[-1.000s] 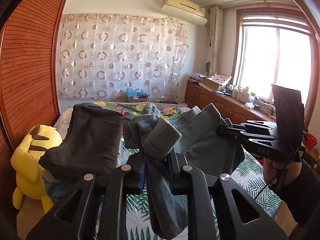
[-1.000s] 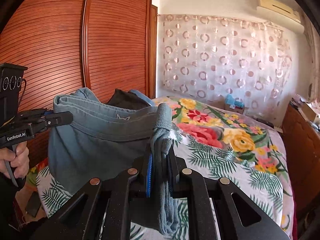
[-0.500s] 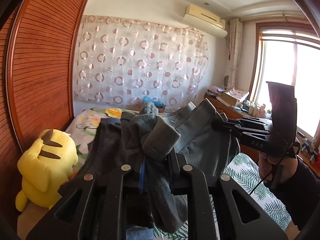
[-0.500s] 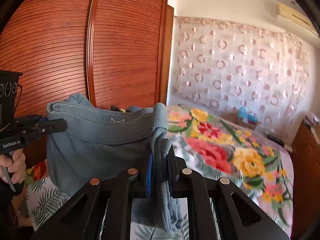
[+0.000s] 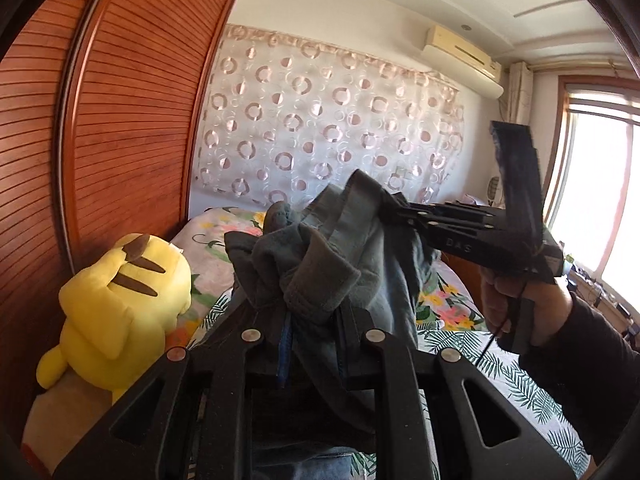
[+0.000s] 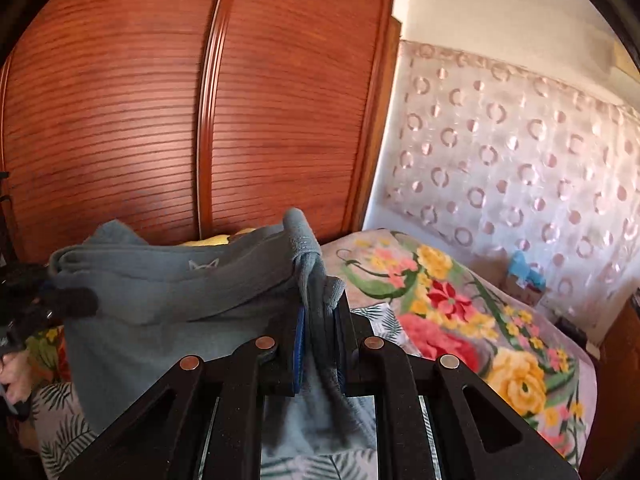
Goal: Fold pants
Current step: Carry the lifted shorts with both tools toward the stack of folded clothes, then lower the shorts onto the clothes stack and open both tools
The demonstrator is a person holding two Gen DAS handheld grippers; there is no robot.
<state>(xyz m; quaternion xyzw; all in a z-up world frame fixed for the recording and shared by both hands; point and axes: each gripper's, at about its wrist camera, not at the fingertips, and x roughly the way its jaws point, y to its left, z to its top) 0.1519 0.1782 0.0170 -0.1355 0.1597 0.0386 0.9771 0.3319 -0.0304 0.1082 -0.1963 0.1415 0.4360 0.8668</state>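
Grey-blue pants (image 6: 168, 300) held aloft by the waistband, stretched between the two tongs and well above the floral bed cover (image 6: 460, 320). Left gripper (image 5: 310, 344) clamped on a bunched wad of waistband, thick folds spilling over and forward of its fingertips; right gripper (image 6: 318, 344) likewise clamped on the opposite waistband corner, blue pad visible against the cloth. Held high and apart, presumably so that the legs hang free below the tongs and straighten under their own weight before being laid down. Waistband running leftward from the right tongs as a fairly taut band, small logo facing out; legs themselves mostly hidden beneath the tongs in both views. Beyond and left of the left tongs: yellow plush toy (image 5: 116, 300) against the slatted wooden wardrobe (image 5: 120, 120). Ahead of both tongs: circle-patterned curtain (image 5: 320, 128). Judged stage: lifting and aligning, no fold yet made. Likely risk: uneven grip on the bunched left corner, leaving the waistband twisted.
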